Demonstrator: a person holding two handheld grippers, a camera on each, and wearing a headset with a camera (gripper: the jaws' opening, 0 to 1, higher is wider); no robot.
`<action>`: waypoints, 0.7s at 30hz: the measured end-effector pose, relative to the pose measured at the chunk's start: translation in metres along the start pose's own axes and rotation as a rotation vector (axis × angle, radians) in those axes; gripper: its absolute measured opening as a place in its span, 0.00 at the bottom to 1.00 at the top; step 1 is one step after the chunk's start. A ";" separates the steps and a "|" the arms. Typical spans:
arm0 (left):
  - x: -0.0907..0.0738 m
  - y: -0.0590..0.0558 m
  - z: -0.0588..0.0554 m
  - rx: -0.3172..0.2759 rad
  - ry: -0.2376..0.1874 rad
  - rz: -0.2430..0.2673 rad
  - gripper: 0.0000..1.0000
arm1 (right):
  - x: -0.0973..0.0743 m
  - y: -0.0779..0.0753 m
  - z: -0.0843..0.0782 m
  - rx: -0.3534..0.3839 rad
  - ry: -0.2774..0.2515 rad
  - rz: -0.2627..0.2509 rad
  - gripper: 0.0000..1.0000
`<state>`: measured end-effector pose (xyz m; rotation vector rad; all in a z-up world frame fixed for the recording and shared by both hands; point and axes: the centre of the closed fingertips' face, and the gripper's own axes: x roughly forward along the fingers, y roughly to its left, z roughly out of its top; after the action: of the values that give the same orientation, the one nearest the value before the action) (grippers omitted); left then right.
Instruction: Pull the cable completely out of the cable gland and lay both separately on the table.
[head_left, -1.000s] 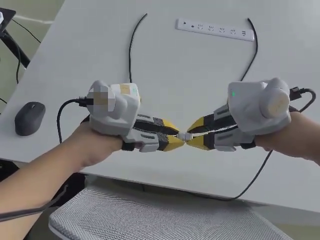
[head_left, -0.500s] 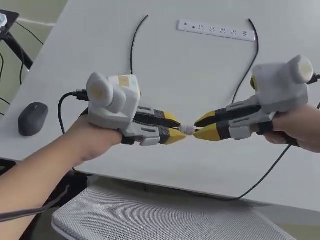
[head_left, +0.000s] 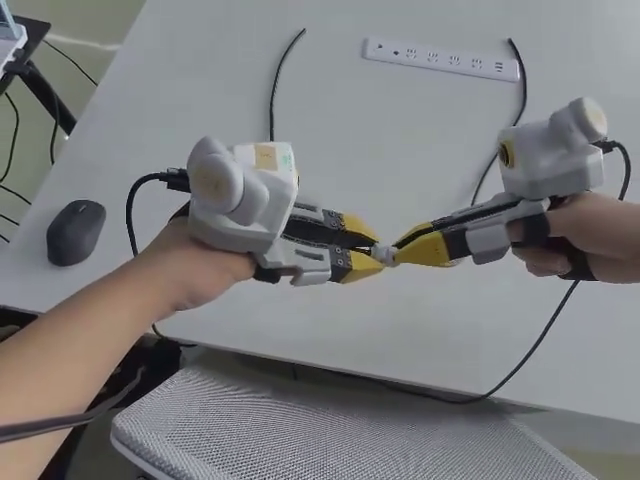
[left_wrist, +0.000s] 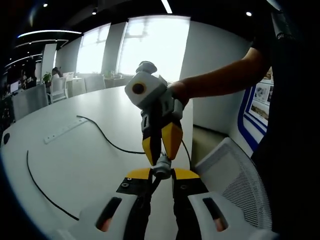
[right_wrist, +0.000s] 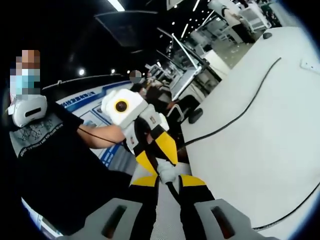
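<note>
The left gripper (head_left: 372, 256) and right gripper (head_left: 400, 250) meet tip to tip in mid-air, jaws pinched narrow. The right one slopes down toward the left. The left hand (head_left: 190, 275) and right hand (head_left: 585, 240) wrap the handles, forearms out to the sides.

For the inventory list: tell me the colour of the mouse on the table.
The mouse is dark grey, clearest in the head view.

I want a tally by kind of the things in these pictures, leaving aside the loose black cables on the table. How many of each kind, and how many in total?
Grippers: 2, the left gripper and the right gripper
Cable gland: 1
Cable through the gland: 1
Power strip: 1
Computer mouse: 1
Total: 6
</note>
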<state>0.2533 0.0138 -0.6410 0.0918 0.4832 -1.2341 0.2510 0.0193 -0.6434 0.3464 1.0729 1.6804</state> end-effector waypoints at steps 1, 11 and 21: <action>0.000 0.000 0.001 0.000 -0.002 0.000 0.15 | 0.000 0.002 -0.001 0.014 0.005 0.015 0.11; 0.004 -0.002 0.001 0.000 0.002 -0.017 0.15 | 0.002 0.007 -0.004 -0.054 0.024 0.032 0.08; 0.004 -0.002 -0.002 -0.053 0.008 -0.023 0.15 | 0.005 0.006 -0.005 -0.273 0.113 -0.085 0.06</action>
<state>0.2515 0.0097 -0.6437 0.0464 0.5242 -1.2431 0.2418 0.0208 -0.6430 0.0302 0.9111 1.7587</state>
